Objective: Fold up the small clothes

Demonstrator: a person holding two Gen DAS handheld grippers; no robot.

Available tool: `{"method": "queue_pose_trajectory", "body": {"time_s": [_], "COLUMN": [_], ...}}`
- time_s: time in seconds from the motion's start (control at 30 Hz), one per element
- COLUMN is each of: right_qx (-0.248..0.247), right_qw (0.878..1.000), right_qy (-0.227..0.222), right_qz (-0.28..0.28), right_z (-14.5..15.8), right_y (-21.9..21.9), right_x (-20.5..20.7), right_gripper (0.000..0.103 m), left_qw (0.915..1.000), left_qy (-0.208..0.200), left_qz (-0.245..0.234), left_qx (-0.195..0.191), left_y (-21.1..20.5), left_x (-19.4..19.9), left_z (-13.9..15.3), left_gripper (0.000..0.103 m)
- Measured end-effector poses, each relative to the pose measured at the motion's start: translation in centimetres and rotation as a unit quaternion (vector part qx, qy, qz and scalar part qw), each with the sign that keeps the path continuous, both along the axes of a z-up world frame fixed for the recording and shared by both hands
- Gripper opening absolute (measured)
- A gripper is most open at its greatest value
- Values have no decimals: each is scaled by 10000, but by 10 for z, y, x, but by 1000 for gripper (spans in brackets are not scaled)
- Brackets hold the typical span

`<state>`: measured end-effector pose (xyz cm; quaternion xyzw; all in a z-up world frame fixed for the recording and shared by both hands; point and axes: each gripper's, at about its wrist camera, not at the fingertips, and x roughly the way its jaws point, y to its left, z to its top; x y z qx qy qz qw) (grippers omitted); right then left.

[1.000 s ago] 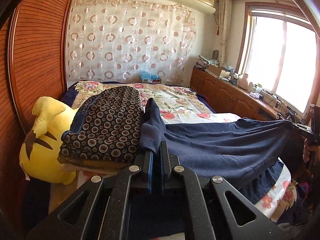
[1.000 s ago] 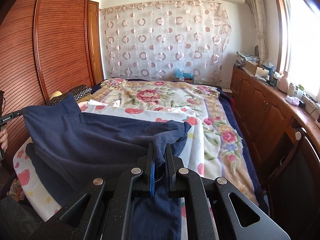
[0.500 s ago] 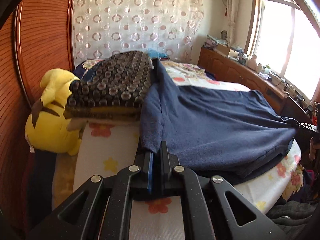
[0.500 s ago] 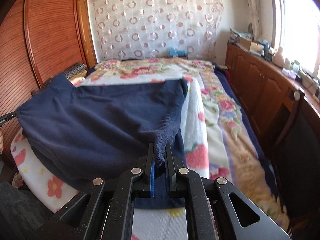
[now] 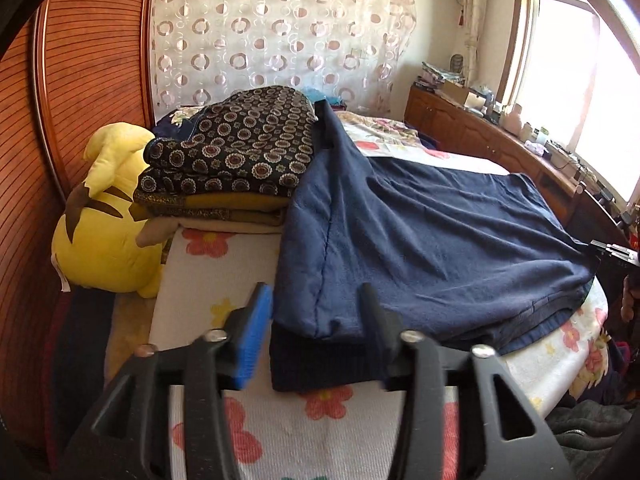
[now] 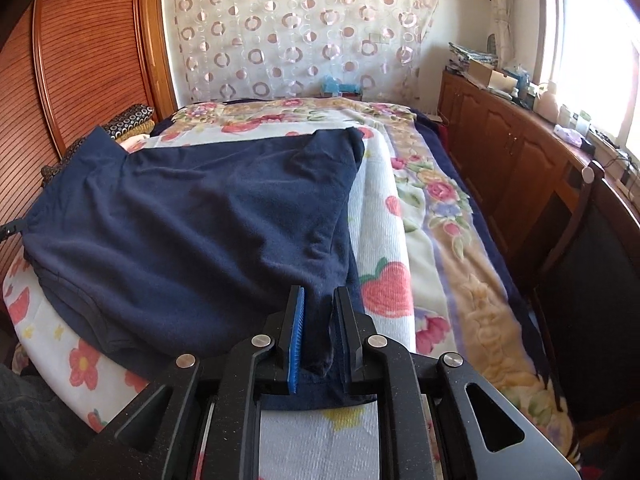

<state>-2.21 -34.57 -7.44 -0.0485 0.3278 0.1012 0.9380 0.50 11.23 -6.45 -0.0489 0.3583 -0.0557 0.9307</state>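
A navy garment (image 5: pixel 420 240) lies folded over on the floral bed cover (image 5: pixel 320 432). In the left wrist view its near corner lies between the fingers of my left gripper (image 5: pixel 316 316), whose jaws are opening wide; neither pad presses the cloth. The right wrist view shows the same garment (image 6: pixel 192 224) spread flat, with a fold of its other corner standing loosely between the fingers of my right gripper (image 6: pixel 319 320). Those jaws are also opening, with a narrow gap beside the cloth. The right gripper's tip (image 5: pixel 612 249) shows at the garment's far corner in the left wrist view.
A stack of folded clothes (image 5: pixel 232 152) with a dark patterned top sits beside a yellow plush toy (image 5: pixel 104 220) against the wooden wardrobe (image 5: pixel 92 80). A wooden cabinet (image 6: pixel 512 152) runs under the window. A dark chair (image 6: pixel 592 264) stands by the bed's right side.
Both grippers came down with the garment's corners and laid it flat on the bed. Both jaws, shut on the cloth before, have parted, the left far wider.
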Motion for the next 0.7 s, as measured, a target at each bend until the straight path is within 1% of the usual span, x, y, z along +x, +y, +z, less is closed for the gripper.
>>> {"method": "queue_pose_trajectory", "body": {"time_s": [0.03, 0.1, 0.2, 0.3, 0.4, 0.7], "right_qx": [-10, -5, 39, 2, 43, 29], "right_qw": [10000, 10000, 9997, 9994, 9989, 9984], "right_qy": [-30, -78, -106, -220, -235, -17], "right_qz": [-1, 40, 197, 273, 392, 566], "right_z": [1, 0, -6, -13, -20, -40], "right_y": [1, 5, 10, 16, 24, 33], "right_x": [0, -1, -4, -9, -7, 9], "right_gripper": [23, 27, 37, 37, 37, 37], "left_qw": [10000, 9999, 9997, 9994, 9992, 9990], "left_qy": [12, 68, 147, 217, 246, 300], "left_qz": [22, 43, 117, 169, 225, 283], "left_qx": [57, 92, 159, 188, 199, 185], "left_y": [-1, -2, -3, -2, 0, 4], "left_x": [1, 3, 6, 8, 9, 11], "left_z": [-1, -4, -9, -13, -16, -20], "left_gripper": [70, 73, 73, 73, 73, 73]}}
